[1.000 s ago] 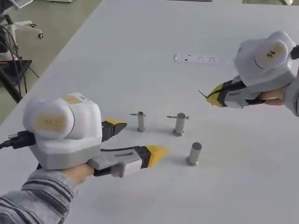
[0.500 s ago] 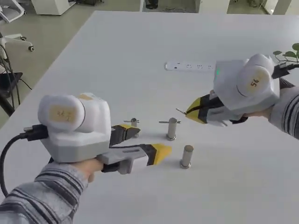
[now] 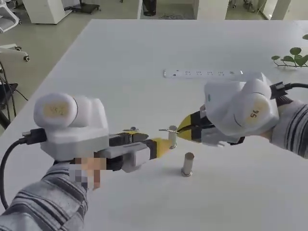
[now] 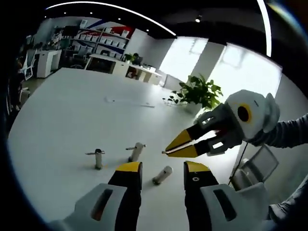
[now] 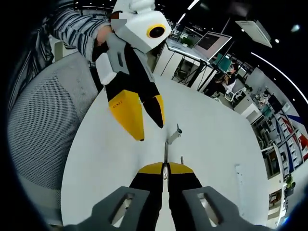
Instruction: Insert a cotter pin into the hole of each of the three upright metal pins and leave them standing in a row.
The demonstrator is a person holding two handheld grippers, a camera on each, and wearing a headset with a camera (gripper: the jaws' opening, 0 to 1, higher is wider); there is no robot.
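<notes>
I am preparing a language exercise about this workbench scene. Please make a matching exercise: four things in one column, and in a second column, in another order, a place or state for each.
Things
1. left tongs
2. right tongs
3. metal pin nearest the person
4. power strip

Places and states
a. lies far back on the table
b. shut on a thin cotter pin
c. open, with nothing between them
d. stands upright with nothing through its hole

Pairs: 1-c, 2-b, 3-d, 4-a
</notes>
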